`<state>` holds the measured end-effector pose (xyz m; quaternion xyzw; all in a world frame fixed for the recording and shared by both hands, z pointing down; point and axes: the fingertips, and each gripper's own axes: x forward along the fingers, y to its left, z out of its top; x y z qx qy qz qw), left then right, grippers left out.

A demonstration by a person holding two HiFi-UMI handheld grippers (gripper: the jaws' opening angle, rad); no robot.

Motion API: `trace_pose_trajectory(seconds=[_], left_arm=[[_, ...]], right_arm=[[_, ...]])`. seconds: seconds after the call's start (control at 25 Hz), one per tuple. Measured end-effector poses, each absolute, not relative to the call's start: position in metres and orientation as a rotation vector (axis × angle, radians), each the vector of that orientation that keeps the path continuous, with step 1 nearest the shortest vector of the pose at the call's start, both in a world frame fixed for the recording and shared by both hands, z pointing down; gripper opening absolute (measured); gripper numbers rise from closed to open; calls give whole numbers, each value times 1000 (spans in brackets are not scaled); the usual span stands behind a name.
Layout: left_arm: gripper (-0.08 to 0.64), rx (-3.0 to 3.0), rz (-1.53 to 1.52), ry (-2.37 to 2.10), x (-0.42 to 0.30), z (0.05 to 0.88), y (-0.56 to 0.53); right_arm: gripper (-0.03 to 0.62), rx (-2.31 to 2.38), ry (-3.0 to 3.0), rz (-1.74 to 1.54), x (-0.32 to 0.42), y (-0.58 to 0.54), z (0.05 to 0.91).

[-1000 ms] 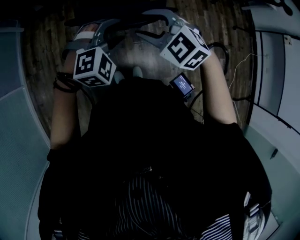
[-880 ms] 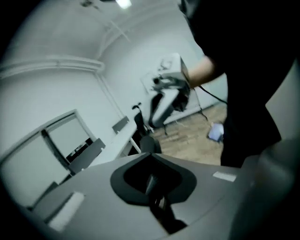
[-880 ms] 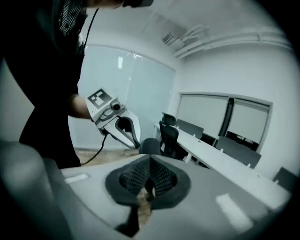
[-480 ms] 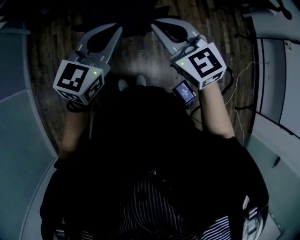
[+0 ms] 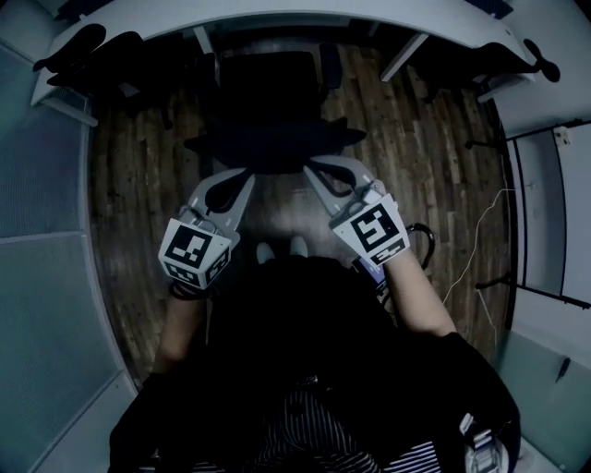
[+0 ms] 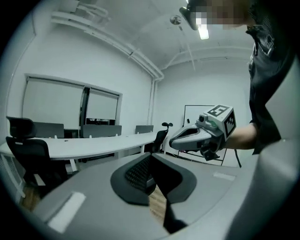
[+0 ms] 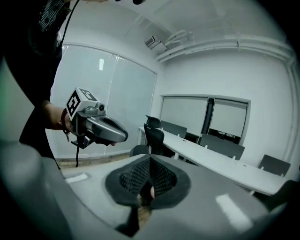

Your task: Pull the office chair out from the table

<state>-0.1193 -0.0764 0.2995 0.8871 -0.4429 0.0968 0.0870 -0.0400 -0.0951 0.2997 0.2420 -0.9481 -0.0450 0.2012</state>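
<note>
Both the left gripper [image 5: 242, 180] and the right gripper [image 5: 317, 174] have jaws pressed together on nothing, just short of the office chair [image 5: 268, 102] at upper centre. The chair stands tucked against the white table [image 5: 277, 11]. No grasp is made and the pull has not begun.

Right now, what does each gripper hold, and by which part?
Nothing: left gripper and right gripper are both shut and empty; the office chair is ungripped.
</note>
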Motion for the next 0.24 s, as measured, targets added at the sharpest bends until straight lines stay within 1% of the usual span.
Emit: trace_pose_trajectory(seconds=[0.12, 0.24], left_arm=[[6, 2662, 283, -1287, -126, 297, -77], [6, 2706, 291, -1259, -132, 288, -82]], right_arm=[[0, 661, -2639, -132, -59, -97, 297], [0, 591, -2616, -206, -90, -99, 291]])
